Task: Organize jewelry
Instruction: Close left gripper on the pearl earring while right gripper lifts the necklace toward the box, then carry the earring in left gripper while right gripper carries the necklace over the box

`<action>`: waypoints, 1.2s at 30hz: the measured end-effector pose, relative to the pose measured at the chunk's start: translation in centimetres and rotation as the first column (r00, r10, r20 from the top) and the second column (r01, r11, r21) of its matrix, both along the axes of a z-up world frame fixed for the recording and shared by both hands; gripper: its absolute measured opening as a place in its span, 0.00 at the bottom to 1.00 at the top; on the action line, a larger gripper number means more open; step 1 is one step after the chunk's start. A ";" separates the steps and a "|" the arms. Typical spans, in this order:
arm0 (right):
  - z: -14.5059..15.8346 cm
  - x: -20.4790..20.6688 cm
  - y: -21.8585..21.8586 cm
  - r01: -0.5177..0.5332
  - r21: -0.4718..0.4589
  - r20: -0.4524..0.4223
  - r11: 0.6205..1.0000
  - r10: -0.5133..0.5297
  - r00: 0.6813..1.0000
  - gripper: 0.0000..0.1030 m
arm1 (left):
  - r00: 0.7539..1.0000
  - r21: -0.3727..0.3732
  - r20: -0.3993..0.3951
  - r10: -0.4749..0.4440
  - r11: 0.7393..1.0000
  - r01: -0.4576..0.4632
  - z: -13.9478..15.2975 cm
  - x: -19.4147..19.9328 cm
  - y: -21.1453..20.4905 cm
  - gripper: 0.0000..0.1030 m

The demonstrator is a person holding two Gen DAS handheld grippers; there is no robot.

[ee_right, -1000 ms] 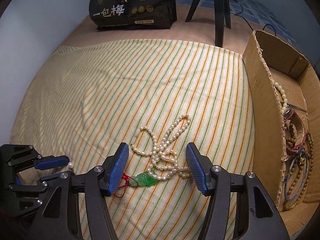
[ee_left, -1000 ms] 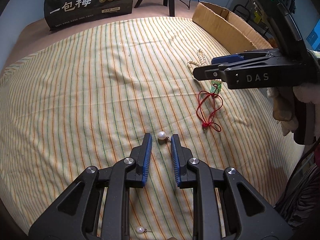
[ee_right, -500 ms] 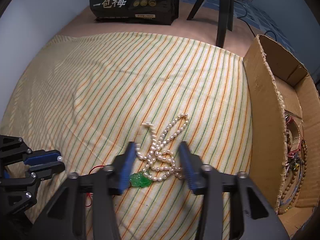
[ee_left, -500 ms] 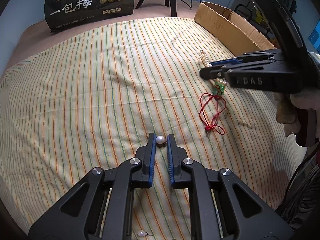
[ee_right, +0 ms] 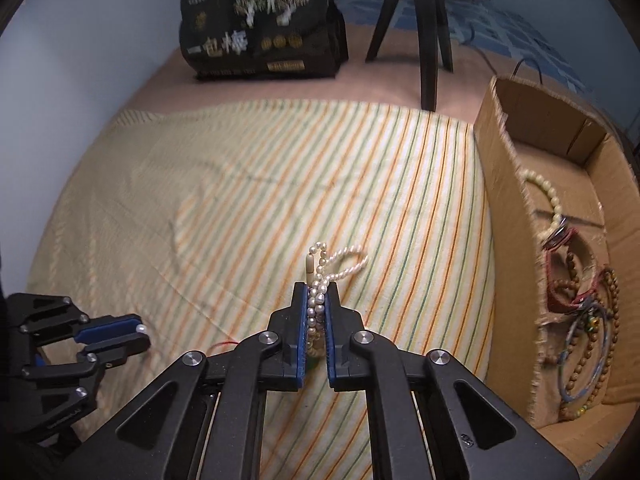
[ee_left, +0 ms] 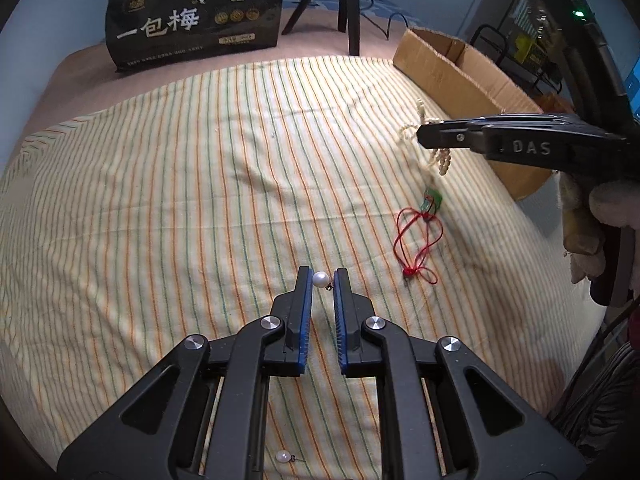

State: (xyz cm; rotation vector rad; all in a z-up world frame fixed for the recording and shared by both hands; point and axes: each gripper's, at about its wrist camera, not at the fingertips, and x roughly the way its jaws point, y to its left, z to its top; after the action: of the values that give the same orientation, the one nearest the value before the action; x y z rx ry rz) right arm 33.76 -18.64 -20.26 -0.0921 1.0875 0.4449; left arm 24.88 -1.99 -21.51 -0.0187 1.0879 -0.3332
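- Striped cloth (ee_left: 160, 208) fills mid-frame; black bag (ee_left: 196, 16) upper left, box (ee_right: 568, 216) right.
- Left gripper (ee_left: 323, 280) pinches a pearl (ee_left: 321, 279).
- Right gripper (ee_right: 316, 300) clamps a necklace (ee_right: 320, 280).

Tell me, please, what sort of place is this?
Probably a home room used for recording: a table under a striped cloth, a cardboard box holding bracelets, a snack bag, and tripod legs behind.

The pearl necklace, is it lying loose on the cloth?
No, the right claw is shut on the pearl necklace, lifting its strands.
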 end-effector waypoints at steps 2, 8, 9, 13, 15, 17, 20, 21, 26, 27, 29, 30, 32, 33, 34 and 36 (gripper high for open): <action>0.9 -0.2 -0.1 0.001 0.016 0.016 1.000 -0.001 1.000 0.06 | 1.000 -0.011 0.008 0.007 1.000 -0.007 0.5 -0.1 0.2 0.09; 4.1 -1.0 -0.7 0.003 0.059 0.079 0.998 -0.007 0.997 0.06 | 0.999 -0.048 0.038 0.025 0.999 -0.023 2.4 -0.9 0.7 0.08; 4.6 -1.1 -0.9 0.003 0.067 0.088 0.998 -0.009 0.996 0.06 | 0.999 -0.052 0.043 0.027 0.998 -0.025 2.7 -0.9 0.7 0.09; 6.2 -1.9 -1.5 0.003 0.083 0.119 0.997 -0.013 0.993 0.06 | 0.997 -0.078 0.067 0.042 0.996 -0.036 4.2 -1.0 0.9 0.09; 6.9 -2.2 -1.9 0.004 0.089 0.134 0.996 -0.016 0.991 0.06 | 0.996 -0.090 0.079 0.047 0.995 -0.040 4.9 -0.8 0.9 0.09; 7.6 -2.7 -2.4 0.007 0.091 0.153 0.996 -0.021 0.988 0.06 | 0.995 -0.100 0.090 0.051 0.994 -0.042 5.4 -0.8 0.8 0.09; 8.4 -3.2 -3.2 0.015 0.094 0.172 0.995 -0.031 0.985 0.06 | 0.993 -0.116 0.106 0.054 0.992 -0.041 6.3 -0.7 0.6 0.09; 8.7 -3.4 -3.7 0.020 0.099 0.179 0.995 -0.037 0.983 0.06 | 0.992 -0.120 0.113 0.054 0.992 -0.041 6.6 -0.7 0.5 0.09; 9.8 -4.1 -5.9 0.051 0.099 0.209 0.994 -0.071 0.975 0.06 | 0.988 -0.141 0.150 0.045 0.990 -0.023 8.1 -0.5 -0.4 0.09; 9.9 -4.3 -6.5 0.058 0.103 0.210 0.993 -0.079 0.974 0.06 | 0.987 -0.151 0.154 0.046 0.988 -0.022 8.4 -0.3 -0.5 0.09; 10.0 -4.4 -7.4 0.073 0.107 0.212 0.992 -0.094 0.973 0.06 | 0.986 -0.167 0.159 0.046 0.986 -0.019 8.9 0.1 -0.9 0.09; 10.1 -4.6 -8.1 0.084 0.107 0.215 0.991 -0.106 0.971 0.06 | 0.986 -0.171 0.163 0.043 0.985 -0.015 9.1 0.4 -1.2 0.09; 10.3 -4.8 -9.3 0.102 0.108 0.217 0.989 -0.124 0.968 0.06 | 0.985 -0.174 0.171 0.038 0.985 -0.008 9.4 0.9 -1.8 0.08; 10.3 -4.9 -9.9 0.111 0.109 0.218 0.988 -0.133 0.967 0.06 | 0.984 -0.177 0.174 0.035 0.984 -0.003 9.6 1.3 -2.2 0.09; 10.3 -5.1 -10.3 0.117 0.109 0.218 0.987 -0.139 0.966 0.06 | 0.984 -0.179 0.178 0.032 0.984 0.001 9.7 1.6 -2.5 0.09; 10.4 -5.3 -11.4 0.136 0.103 0.220 0.985 -0.155 0.963 0.06 | 0.982 -0.179 0.189 0.022 0.984 0.012 10.1 2.1 -3.5 0.09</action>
State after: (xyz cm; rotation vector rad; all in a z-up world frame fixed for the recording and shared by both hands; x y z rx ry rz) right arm 28.49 -30.01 -9.90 0.0144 0.8417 0.3394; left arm 27.00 -5.47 -11.38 -0.1473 0.8655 -0.4194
